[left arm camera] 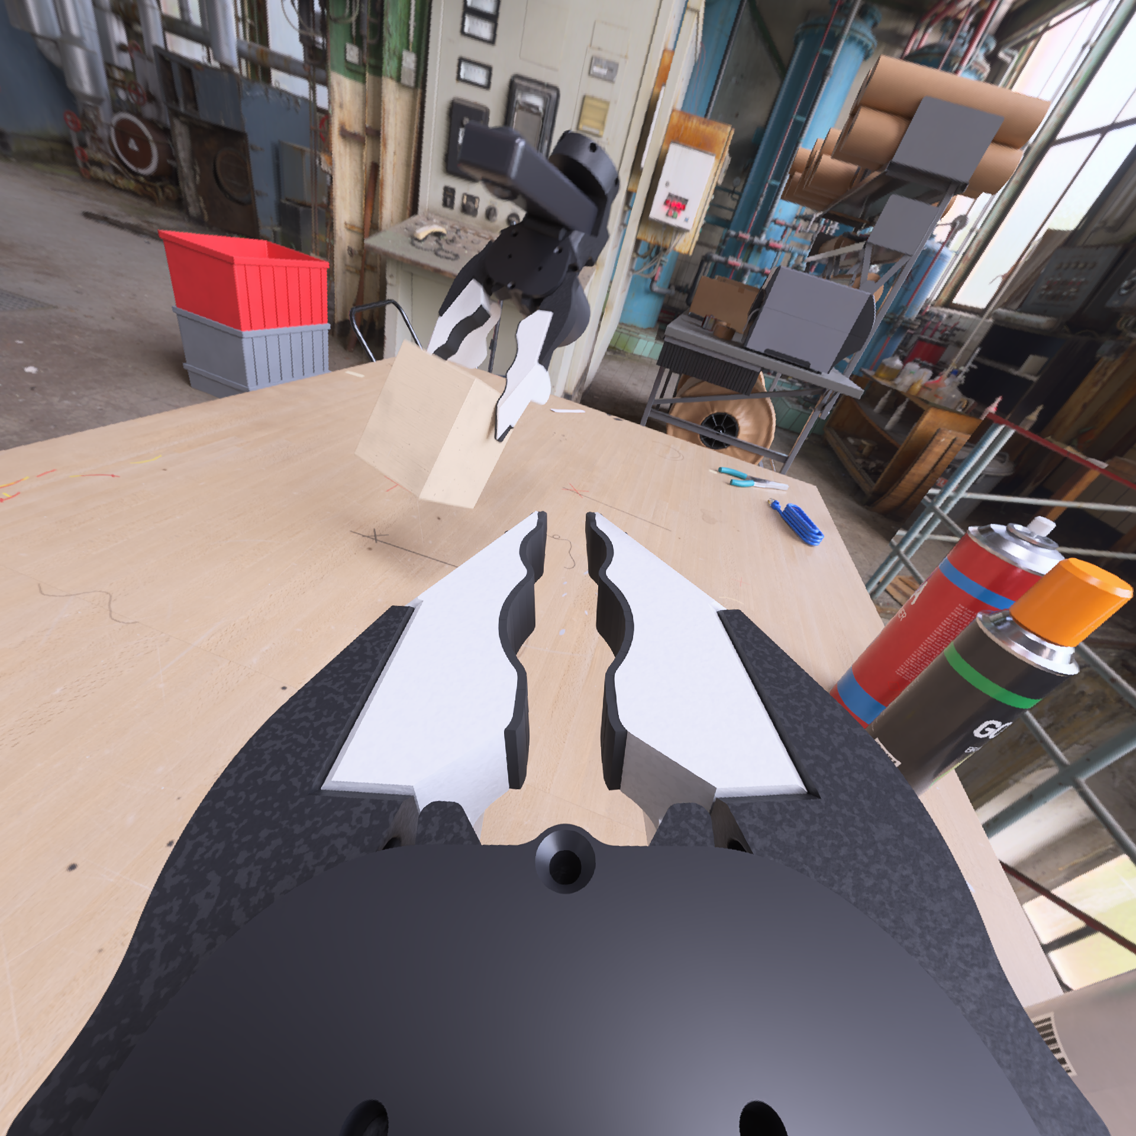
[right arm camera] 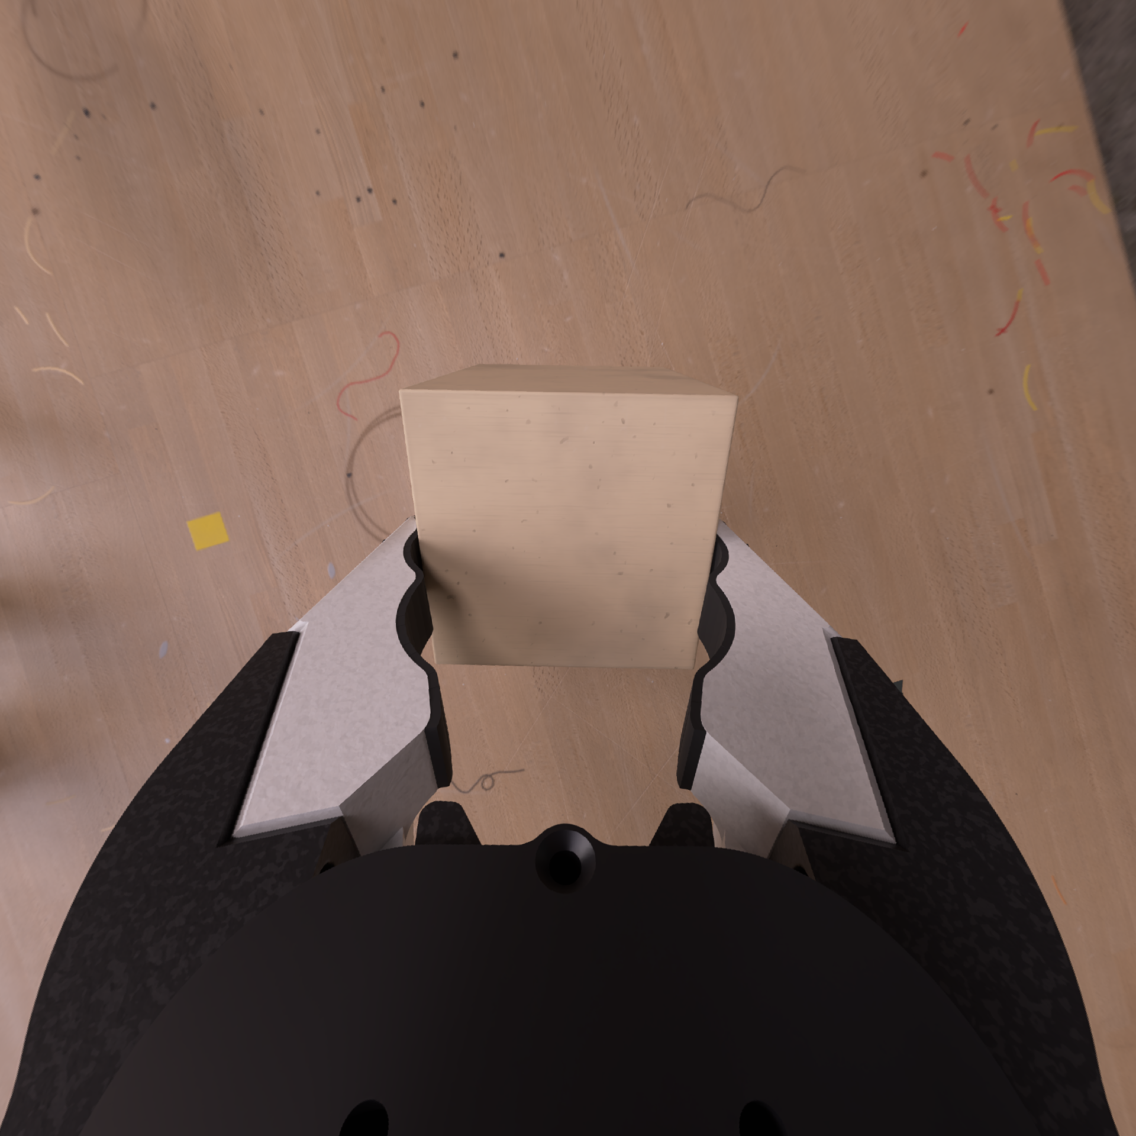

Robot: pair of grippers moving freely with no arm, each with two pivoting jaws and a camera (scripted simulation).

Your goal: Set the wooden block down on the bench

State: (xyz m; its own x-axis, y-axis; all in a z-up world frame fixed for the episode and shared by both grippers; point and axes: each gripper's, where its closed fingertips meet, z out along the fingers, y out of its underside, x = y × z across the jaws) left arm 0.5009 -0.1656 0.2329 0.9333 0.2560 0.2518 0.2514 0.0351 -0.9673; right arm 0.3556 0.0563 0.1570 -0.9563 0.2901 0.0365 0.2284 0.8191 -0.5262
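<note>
The pale wooden block (left arm camera: 430, 430) hangs tilted in the air a little above the light wooden bench (left arm camera: 184, 584). My right gripper (left arm camera: 476, 393) is shut on it from above, one finger on each side. In the right wrist view the block (right arm camera: 565, 522) sits between the fingertips of the right gripper (right arm camera: 565, 541), with the bench (right arm camera: 799, 430) below it. My left gripper (left arm camera: 567, 522) is low over the bench, just nearer than the block and apart from it. Its jaws are nearly together with a narrow gap and nothing between them.
A red spray can (left arm camera: 946, 615) and a dark one with an orange cap (left arm camera: 996, 676) stand at the bench's right edge. A blue clip (left arm camera: 796, 522) and teal pliers (left arm camera: 750, 479) lie far right. A red crate (left arm camera: 246, 283) on a grey crate stands beyond the bench. A yellow square (right arm camera: 207, 530) marks the bench.
</note>
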